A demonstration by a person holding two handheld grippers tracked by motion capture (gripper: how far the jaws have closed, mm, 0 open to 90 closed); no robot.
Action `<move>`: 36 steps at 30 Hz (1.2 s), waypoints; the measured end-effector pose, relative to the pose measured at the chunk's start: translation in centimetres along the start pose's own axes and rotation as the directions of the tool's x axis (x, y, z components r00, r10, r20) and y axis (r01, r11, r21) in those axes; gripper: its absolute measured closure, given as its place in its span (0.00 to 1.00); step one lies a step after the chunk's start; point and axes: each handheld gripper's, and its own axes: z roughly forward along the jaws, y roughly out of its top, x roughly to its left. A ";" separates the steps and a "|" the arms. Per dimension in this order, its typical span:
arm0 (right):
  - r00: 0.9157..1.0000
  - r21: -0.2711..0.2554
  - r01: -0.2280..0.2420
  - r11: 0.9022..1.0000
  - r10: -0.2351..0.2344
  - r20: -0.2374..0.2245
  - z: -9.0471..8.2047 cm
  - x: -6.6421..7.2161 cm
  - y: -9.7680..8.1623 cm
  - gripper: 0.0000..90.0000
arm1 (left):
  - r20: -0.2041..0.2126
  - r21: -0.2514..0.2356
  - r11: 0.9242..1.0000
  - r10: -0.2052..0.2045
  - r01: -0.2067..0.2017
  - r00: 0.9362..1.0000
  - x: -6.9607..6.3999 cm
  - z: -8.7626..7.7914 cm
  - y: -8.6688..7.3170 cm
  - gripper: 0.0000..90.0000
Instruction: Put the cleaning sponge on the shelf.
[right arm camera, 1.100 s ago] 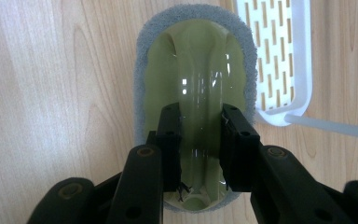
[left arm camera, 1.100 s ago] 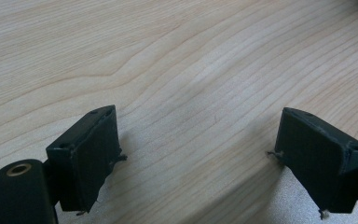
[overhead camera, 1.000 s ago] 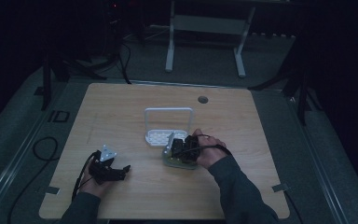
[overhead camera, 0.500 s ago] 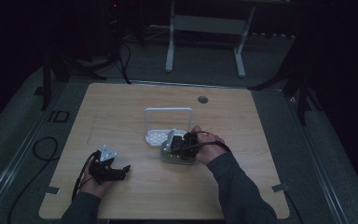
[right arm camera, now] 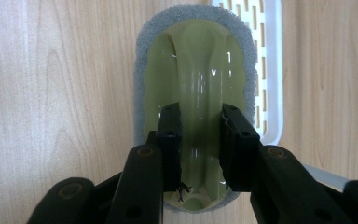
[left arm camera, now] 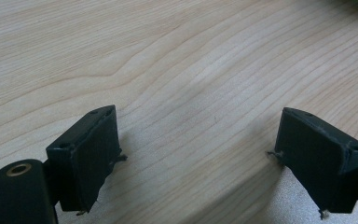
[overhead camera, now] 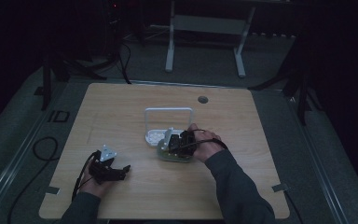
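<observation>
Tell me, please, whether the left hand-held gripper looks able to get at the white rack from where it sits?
Probably yes. The left hand-held gripper rests open on bare table, and nothing lies between it and the white rack. Only the rack's near side is crowded, by the green scrubber that the right hand-held gripper grips.

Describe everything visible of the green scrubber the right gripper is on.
The scrubber is an oval pad: a glossy olive-green plastic top with a raised ridge handle along its length, edged by grey foam. It lies flat on the wooden table, beside a white slotted tray. The right gripper is shut on the ridge, jaws on either side.
</observation>
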 end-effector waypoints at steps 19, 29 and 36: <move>0.999 -0.006 0.042 0.999 -0.042 0.031 0.2 -0.7 0.9 0.80 | 0.000 0.000 1.000 0.002 -0.002 1.000 0.0 0.0 0.0 0.15; 0.996 0.006 0.068 0.998 -0.069 0.056 1.1 -1.1 0.8 0.80 | 0.001 0.001 1.000 0.002 -0.002 1.000 0.0 0.0 0.0 0.15; 0.995 -0.004 0.077 0.997 -0.077 0.070 0.9 -1.5 1.5 0.80 | 0.000 0.001 1.000 0.003 -0.003 1.000 0.0 0.0 0.0 0.15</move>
